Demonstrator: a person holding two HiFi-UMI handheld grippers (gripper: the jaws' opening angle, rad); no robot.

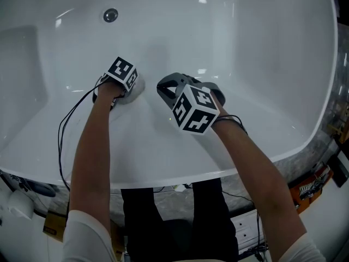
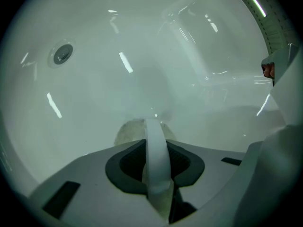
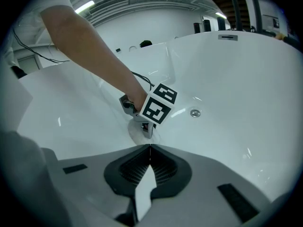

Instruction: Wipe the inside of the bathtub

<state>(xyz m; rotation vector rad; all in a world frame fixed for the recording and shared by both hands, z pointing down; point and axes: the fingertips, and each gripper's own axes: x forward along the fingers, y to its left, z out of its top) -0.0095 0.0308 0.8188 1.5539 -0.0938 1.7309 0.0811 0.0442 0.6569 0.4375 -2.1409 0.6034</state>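
The white bathtub (image 1: 245, 48) fills the head view, its round drain (image 1: 110, 15) at the far end. My left gripper (image 1: 127, 90) is down on the near sloping wall, shut on a white cloth (image 1: 136, 88) that lies pressed against the enamel. In the left gripper view the cloth (image 2: 134, 129) bunches just past the jaws of the left gripper (image 2: 155, 141), with a strip of it clamped between them. My right gripper (image 1: 162, 88) hovers just right of it, shut with nothing held. The right gripper (image 3: 149, 148) looks across at the left gripper (image 3: 144, 126) and the cloth (image 3: 137, 132).
The tub's near rim (image 1: 163, 176) runs below both forearms, with a thin black cable (image 1: 61, 141) hanging over it. The drain (image 2: 62, 54) lies up and left of the cloth. A stepped ledge (image 2: 199, 46) is moulded into the far end. Clutter lies on the floor outside the tub (image 1: 322, 179).
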